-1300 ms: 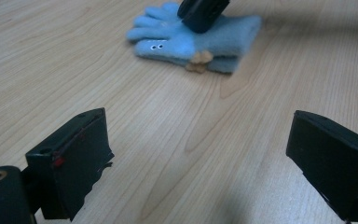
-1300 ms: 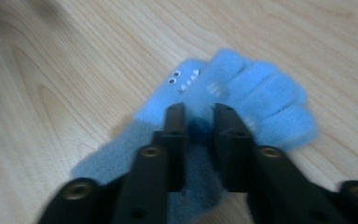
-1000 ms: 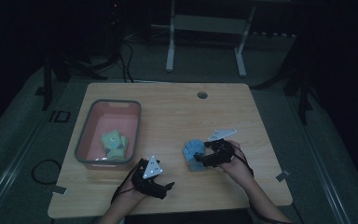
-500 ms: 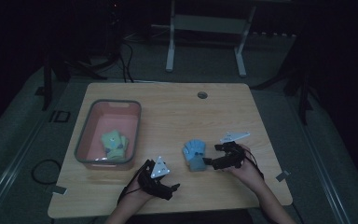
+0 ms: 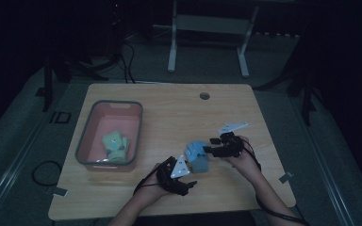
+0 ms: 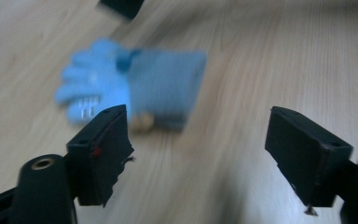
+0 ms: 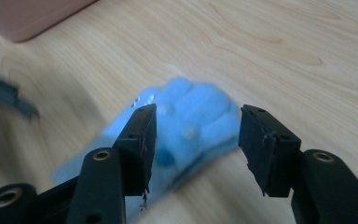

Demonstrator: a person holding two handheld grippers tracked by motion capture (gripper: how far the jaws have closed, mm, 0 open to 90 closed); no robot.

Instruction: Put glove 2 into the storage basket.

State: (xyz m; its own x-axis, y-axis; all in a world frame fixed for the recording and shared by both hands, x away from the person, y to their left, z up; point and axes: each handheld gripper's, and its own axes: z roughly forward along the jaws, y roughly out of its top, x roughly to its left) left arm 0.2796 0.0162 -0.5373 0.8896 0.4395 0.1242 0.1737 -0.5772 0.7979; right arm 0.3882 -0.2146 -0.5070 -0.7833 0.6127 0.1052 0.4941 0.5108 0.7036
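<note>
A light-blue glove [image 5: 197,155] with a grey-blue cuff lies flat on the wooden table [image 5: 179,113], right of centre near the front. My left gripper [image 5: 188,180] is just in front of it. In the left gripper view its jaws [image 6: 200,149] stand wide apart with bare wood between them. They have just been closing, and the glove [image 6: 135,86] lies beyond the left jaw's tip. My right gripper [image 5: 209,146] comes in from the right. Its jaws [image 7: 196,135] have just been closing and straddle the glove's finger end [image 7: 193,116] without a clear squeeze.
A pink bin [image 5: 87,136] at the table's left holds green cloth items [image 5: 115,143]. Its corner shows in the right gripper view [image 7: 32,14]. A cable hole [image 5: 204,96] sits near the far edge. The front edge runs close under both forearms.
My left hand has slid right, up to the glove. The right gripper drew back a little, then returned over the glove's finger end. Both pairs of jaws are narrower.
</note>
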